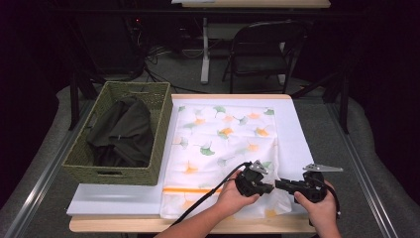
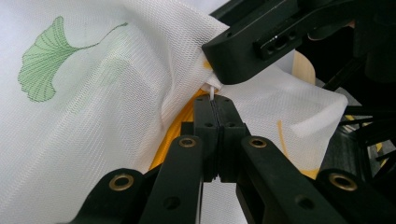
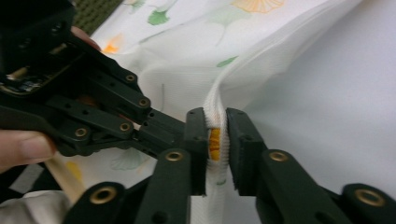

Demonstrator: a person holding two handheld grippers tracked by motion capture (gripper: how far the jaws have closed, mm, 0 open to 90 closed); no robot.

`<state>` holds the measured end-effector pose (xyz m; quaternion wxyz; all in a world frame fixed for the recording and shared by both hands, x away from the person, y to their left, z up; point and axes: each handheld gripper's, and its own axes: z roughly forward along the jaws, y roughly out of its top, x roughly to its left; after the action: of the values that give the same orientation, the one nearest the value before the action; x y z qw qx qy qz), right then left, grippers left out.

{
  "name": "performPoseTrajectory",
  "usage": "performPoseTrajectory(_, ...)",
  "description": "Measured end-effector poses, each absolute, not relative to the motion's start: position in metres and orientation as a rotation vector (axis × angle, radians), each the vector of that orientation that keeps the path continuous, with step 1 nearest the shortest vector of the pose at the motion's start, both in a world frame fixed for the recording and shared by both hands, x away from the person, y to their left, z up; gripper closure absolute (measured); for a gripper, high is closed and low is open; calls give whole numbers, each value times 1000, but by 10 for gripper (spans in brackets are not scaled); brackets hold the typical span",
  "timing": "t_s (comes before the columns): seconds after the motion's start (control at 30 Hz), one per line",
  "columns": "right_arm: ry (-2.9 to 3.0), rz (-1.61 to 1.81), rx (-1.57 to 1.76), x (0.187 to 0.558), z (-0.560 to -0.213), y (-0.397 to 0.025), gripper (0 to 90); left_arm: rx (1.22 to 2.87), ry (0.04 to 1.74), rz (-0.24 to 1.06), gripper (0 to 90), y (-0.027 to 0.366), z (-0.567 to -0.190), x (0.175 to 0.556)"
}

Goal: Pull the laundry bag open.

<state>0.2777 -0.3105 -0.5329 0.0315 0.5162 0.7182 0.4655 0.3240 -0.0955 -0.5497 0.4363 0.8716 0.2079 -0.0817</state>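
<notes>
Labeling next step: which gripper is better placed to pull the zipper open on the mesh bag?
Left, probably. The left gripper has its fingers pinched on the small white zipper pull, while the right gripper clamps the bunched seam of the mesh bag beside it, anchoring it.

White mesh bag (image 1: 223,144), ginkgo-leaf print in green and orange, orange zipper band (image 1: 190,190) running along near edge. Spread mostly flat over table, just right of wicker basket. Near right corner bunched and lifted off surface, fabric puckered into a ridge (image 3: 215,135) with orange showing inside fold. Small white zipper pull (image 2: 212,92) standing up at gathered corner, mesh creased around it.
</notes>
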Motion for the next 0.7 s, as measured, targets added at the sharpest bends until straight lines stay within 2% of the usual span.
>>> performPoseTrajectory(0.37,2188,1498,1525,277,-524,-305,839,2110,499,-223,877,-78,-550,324)
performPoseTrajectory(0.7,2178,1512,1488,277,-520,-297,841,2104,513,-228,822,-77,-554,325)
